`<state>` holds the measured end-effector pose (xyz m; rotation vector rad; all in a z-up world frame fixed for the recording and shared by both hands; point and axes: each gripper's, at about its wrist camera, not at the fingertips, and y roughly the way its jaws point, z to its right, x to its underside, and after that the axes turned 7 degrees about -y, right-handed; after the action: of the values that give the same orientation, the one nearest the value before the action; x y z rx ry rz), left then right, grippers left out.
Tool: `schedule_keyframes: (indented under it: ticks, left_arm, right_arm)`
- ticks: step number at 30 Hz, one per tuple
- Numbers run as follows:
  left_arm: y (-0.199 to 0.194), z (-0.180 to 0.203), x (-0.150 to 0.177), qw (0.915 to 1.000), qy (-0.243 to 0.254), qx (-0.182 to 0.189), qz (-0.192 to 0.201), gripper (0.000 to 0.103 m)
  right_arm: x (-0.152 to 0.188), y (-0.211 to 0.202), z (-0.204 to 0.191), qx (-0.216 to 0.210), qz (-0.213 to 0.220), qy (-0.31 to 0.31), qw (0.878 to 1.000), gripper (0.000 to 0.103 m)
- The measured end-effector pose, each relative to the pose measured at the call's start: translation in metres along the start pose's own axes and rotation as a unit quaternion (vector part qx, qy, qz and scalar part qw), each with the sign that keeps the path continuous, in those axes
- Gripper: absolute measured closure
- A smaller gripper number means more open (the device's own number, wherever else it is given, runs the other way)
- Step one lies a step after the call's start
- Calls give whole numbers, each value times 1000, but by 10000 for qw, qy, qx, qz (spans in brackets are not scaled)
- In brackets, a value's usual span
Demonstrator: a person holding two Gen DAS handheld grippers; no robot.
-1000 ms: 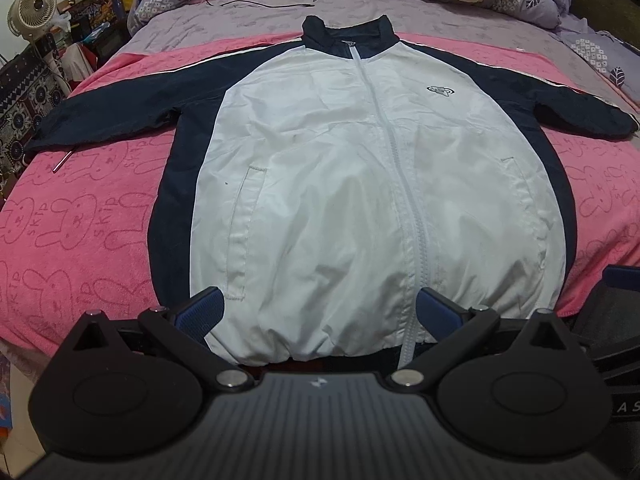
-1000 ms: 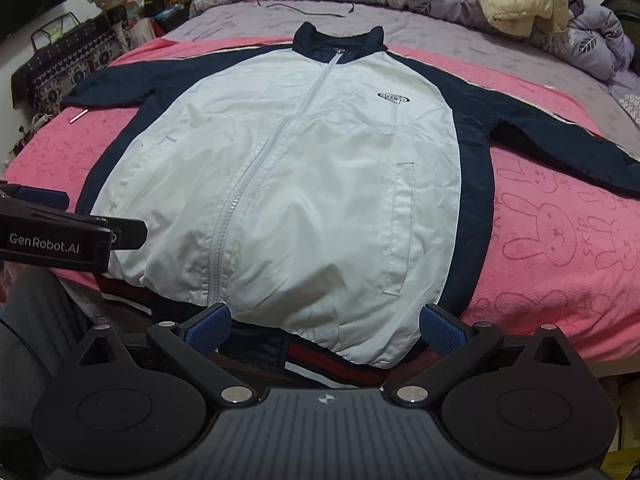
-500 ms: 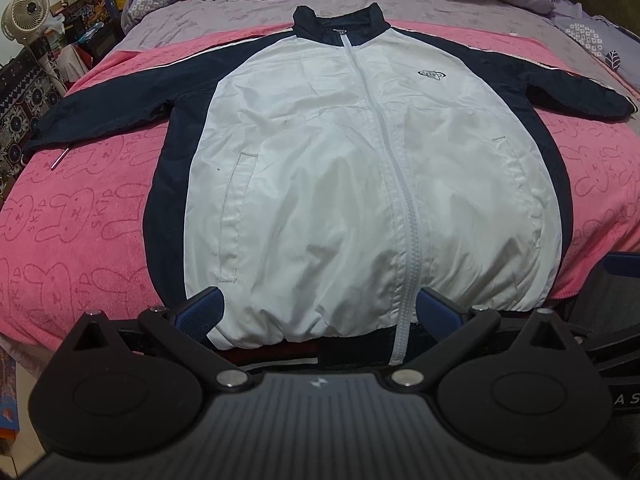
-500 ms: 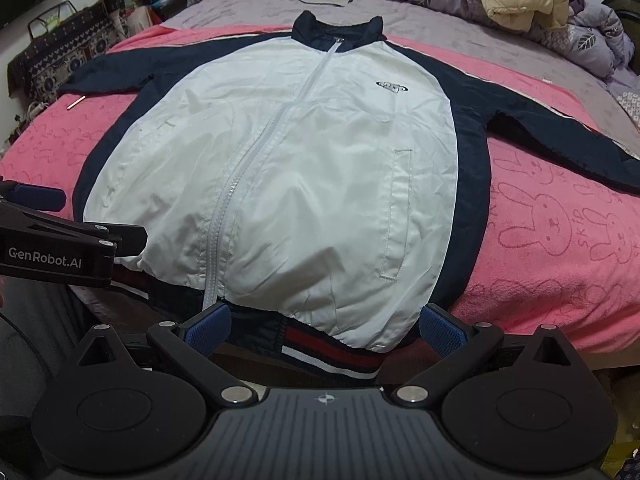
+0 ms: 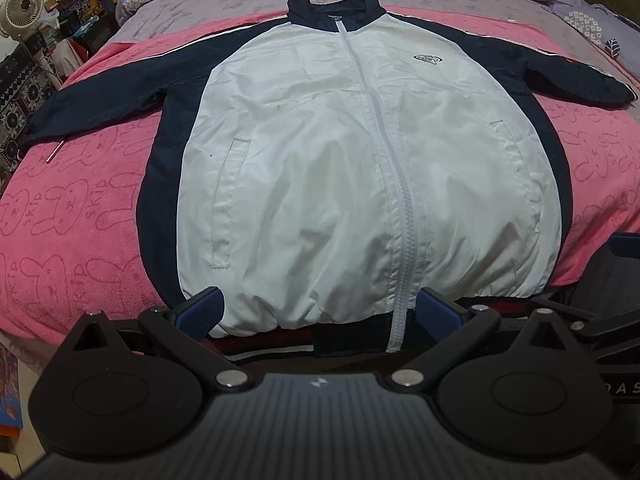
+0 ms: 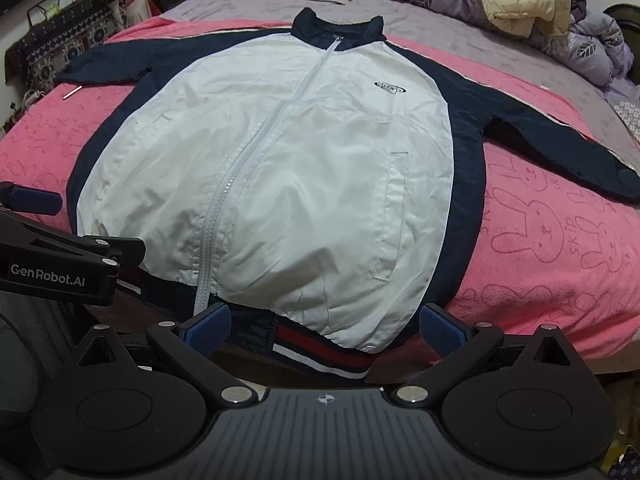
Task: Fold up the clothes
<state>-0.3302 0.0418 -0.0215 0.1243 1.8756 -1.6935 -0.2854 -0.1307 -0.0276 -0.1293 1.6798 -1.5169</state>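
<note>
Straight ahead in the left wrist view, a white zip-front windbreaker jacket with navy sleeves and collar [image 5: 320, 168] lies flat, front up, on a pink rabbit-print towel blanket [image 5: 72, 216], sleeves spread wide. The left gripper [image 5: 318, 314] hovers at the hem, fingers wide apart, holding nothing. From the right wrist view, the right gripper [image 6: 325, 326] likewise has its blue-padded fingers [image 6: 442, 330] spread over the red, white and navy striped waistband [image 6: 316, 350], apparently not touching it.

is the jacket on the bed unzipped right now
No, the jacket lies flat with its white zipper closed from collar to hem.
</note>
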Motion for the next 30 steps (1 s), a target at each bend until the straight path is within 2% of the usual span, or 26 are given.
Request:
schedule_keyframes:
  ticks: [17, 20, 22, 24, 26, 28, 30]
  left_arm:
    - [2, -1, -3, 10000, 15, 49, -4, 0]
    - [6, -1, -12, 10000, 5, 87, 28, 0]
    - [10, 0, -19, 9999, -4, 101, 56, 0]
    - [16, 2, -29, 9999, -18, 83, 83, 0]
    - [23, 6, -40, 9999, -50, 83, 134, 0]
    - [30, 10, -51, 9996, -112, 121, 232, 0]
    - [37, 14, -62, 9992, -173, 160, 329, 0]
  right_arm:
    - [-2, 0, 1, 47, 9, -33, 10000, 1]
    - [-7, -1, 9, 95, 189, -61, 9998, 1]
    - [-13, -4, 21, 147, 510, -37, 9986, 1]
    - [-20, -9, 45, 210, 971, 149, 9949, 1]
    - [-27, -11, 84, 387, 1415, 614, 9873, 1]
    - [-28, -9, 136, 639, 1819, 1295, 9727, 0]
    - [-24, -2, 197, 942, 2112, 2069, 9506, 0]
